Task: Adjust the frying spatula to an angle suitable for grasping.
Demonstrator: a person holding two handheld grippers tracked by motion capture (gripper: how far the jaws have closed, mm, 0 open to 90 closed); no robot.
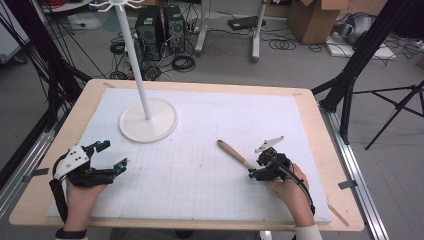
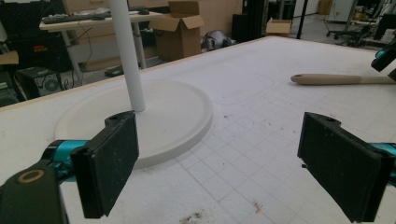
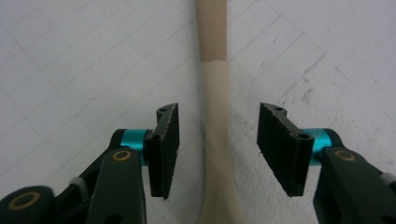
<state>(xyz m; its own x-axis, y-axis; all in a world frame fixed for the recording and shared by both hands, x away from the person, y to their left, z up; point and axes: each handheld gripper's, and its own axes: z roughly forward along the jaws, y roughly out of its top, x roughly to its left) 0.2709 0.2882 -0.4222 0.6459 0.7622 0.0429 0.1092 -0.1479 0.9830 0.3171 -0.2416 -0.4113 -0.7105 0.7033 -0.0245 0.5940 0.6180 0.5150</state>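
We see the right gripper straddling the beige handle, pads apart from it; its head is hidden; the left gripper gapes wide, empty.

A lab or workshop: black computer towers and coiled cables on the grey floor, brown cardboard boxes, black tripod legs.
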